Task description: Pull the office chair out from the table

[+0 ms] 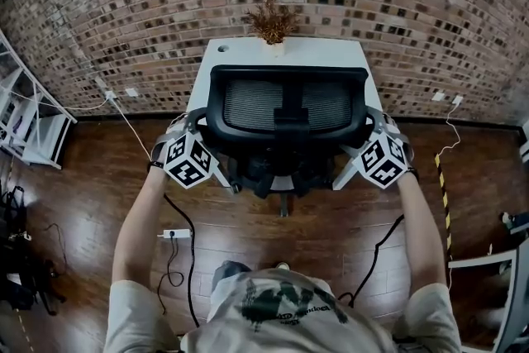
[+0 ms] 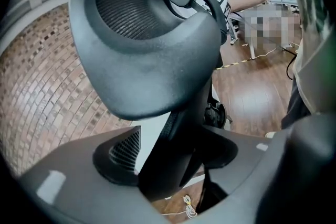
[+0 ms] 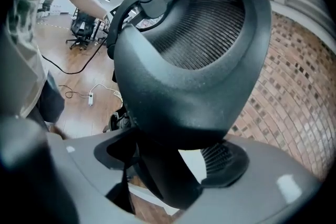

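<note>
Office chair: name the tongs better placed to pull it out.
Neither leads, I judge: the left tongs and right tongs each straddle the office chair frame, jaws open, mirrored at its two sides. Use both.

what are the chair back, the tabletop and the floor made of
Black office chair back: woven mesh, matte, fine grid showing, in a grainy frame, probably plastic. White rectangular tabletop: smooth, matte, likely laminate, not certain. Brown plank floor: grain and seams, slight sheen; wood or laminate.
</note>
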The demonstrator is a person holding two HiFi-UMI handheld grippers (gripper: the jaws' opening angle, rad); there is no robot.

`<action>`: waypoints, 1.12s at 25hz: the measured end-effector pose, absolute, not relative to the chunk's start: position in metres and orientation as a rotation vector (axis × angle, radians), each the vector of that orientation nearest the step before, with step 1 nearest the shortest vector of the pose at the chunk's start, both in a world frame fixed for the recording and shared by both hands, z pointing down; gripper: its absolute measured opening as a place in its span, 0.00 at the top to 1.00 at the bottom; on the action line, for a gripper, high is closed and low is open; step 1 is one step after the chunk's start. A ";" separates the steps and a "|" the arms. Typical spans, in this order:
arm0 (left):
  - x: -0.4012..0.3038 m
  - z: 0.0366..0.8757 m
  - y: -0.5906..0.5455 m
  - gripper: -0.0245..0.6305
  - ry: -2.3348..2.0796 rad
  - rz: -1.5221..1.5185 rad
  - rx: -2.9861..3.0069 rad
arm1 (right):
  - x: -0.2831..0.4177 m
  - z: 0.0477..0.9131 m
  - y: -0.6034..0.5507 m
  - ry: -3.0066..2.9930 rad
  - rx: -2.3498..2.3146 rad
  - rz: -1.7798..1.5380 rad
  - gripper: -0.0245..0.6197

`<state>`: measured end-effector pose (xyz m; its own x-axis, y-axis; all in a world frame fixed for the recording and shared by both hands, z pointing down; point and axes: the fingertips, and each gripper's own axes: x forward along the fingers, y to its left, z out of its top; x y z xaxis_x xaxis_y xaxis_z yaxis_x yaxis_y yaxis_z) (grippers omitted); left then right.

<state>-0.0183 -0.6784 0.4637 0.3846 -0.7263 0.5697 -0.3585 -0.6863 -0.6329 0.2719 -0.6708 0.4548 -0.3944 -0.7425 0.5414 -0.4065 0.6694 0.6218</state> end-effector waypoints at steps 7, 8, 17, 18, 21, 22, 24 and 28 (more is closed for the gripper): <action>-0.018 0.468 -0.674 0.47 0.905 -1.273 -2.244 | 0.274 0.458 -0.667 -2.014 0.880 -0.481 0.39; -0.018 0.468 -0.673 0.47 0.905 -1.276 -2.244 | 0.274 0.458 -0.666 -2.012 0.881 -0.482 0.39; -0.020 0.469 -0.651 0.49 0.893 -1.282 -2.223 | 0.273 0.460 -0.644 -1.992 0.882 -0.466 0.40; -0.020 0.468 -0.646 0.49 0.891 -1.278 -2.218 | 0.274 0.459 -0.640 -1.989 0.885 -0.468 0.40; -0.021 0.470 -0.630 0.51 0.880 -1.273 -2.188 | 0.273 0.460 -0.624 -1.982 0.889 -0.468 0.40; -0.021 0.470 -0.624 0.52 0.876 -1.272 -2.172 | 0.273 0.461 -0.618 -1.978 0.891 -0.467 0.40; -0.022 0.472 -0.611 0.53 0.863 -1.274 -2.150 | 0.274 0.463 -0.605 -1.969 0.897 -0.461 0.40; -0.025 0.473 -0.584 0.55 0.837 -1.282 -2.146 | 0.271 0.464 -0.580 -1.949 0.903 -0.448 0.40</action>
